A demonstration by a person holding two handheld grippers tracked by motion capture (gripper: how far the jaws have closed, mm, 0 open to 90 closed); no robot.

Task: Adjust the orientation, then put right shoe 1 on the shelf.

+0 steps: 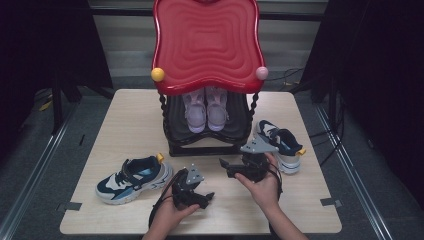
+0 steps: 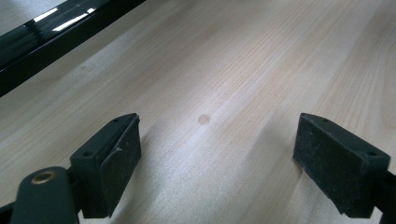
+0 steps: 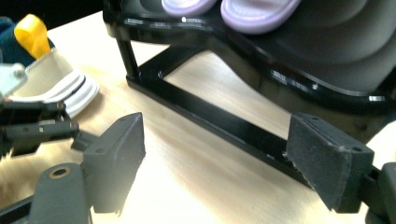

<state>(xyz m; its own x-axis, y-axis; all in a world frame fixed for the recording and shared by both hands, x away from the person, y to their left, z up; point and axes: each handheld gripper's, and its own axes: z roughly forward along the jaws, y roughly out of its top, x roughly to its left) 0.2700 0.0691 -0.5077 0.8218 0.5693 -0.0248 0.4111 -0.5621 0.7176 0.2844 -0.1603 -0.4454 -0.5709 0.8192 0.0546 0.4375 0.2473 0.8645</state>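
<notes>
Resting low over the wooden bench (image 1: 125, 125), the left tongs (image 1: 209, 196) sit in the person's left hand (image 1: 167, 215) near the front edge, jaws spread wide with nothing between them; the left gripper view shows bare wood grain between the 2 black pads (image 2: 119, 163). Just to the left of these tongs lies a navy, blue and white sneaker (image 1: 134, 179) on its sole, its yellow heel tab toward the rack.

The right tongs (image 1: 223, 165) are held in the right hand (image 1: 262, 187), a little farther from the person than the left pair and pointing across the bench toward it. Their jaws are also wide open and grip nothing. In the right gripper view the space between the pads (image 3: 119, 154) frames the black base bar of the shoe rack (image 3: 219, 119), which stands just beyond them. On the rack's lower shelf, past the tongs, sit 2 lilac shoes (image 1: 205, 110) side by side, under a red wavy top (image 1: 207, 42). Just right of the right tongs, near the rack's corner, lies the matching second sneaker (image 1: 280, 145), close beside the grey plate on that tool.
</notes>
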